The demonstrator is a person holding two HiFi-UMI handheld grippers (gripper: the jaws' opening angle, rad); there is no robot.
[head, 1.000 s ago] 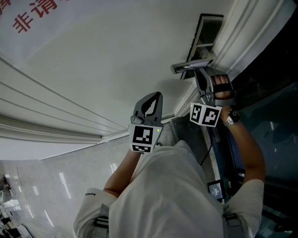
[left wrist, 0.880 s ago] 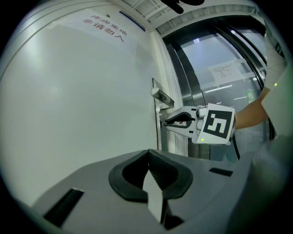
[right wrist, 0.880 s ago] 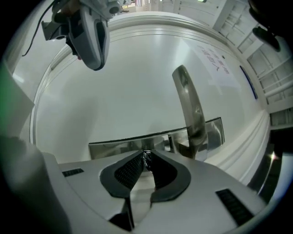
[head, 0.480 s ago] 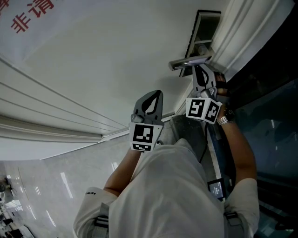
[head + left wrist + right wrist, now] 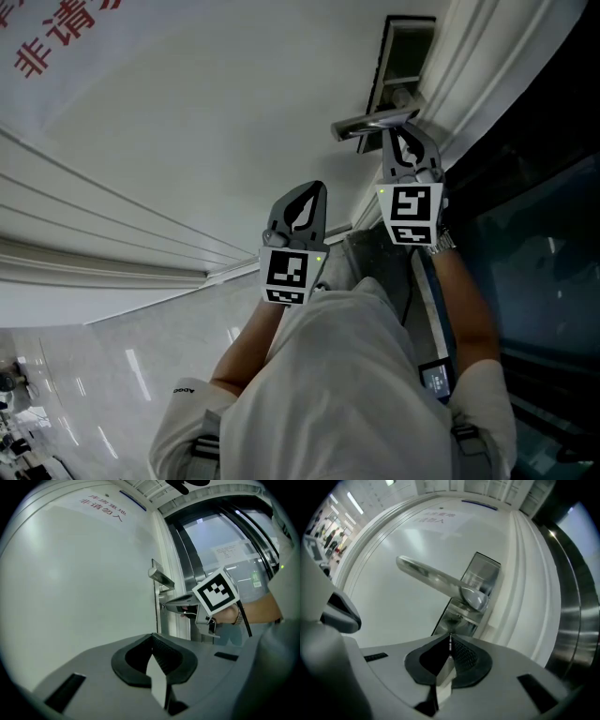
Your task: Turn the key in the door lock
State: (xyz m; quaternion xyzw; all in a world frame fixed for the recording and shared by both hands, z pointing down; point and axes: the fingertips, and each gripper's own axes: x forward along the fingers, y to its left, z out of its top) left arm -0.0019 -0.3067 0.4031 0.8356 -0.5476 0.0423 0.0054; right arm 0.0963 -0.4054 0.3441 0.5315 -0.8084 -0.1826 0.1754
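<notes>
**Key** (image 5: 450, 641): thin metal sliver, only partly visible, pinched at the very tips of the right gripper (image 5: 450, 637). Prob. seated in the door lock (image 5: 455, 619), whose steel plate sits straight ahead of the jaws, just beyond the tips. The keyhole itself is hidden behind the tips.

**Right gripper:** jaws have just been closing and are now all but together. Pads press on the key, nothing else btwn them. Points level at the plate.

**Door handle** (image 5: 433, 577): chrome lever, above and ahead of the right jaws, running off to their left, apart from them.

**Left gripper** (image 5: 151, 635): jaws fully together, nothing held. White door (image 5: 84, 573) lies ahead of its jaws. The lock and right gripper are off to their right, well apart. Looks idle.

**Containers:** none in view, nothing to list.

**Risks (judgement):**
- Grip is tip-only on a thin, smooth part, so the pads may slip round the key instead of turning it, esp. if the lock is stiff.
- A roll not in line w/ the keyhole axis could bend or bind the key.
- Any pull back during the roll may draw the key out of the lock.
- The gripper body rolls close under the lever, so a knock against the handle is poss.
- Can't tell from here whether the bolt has thrown.
</notes>
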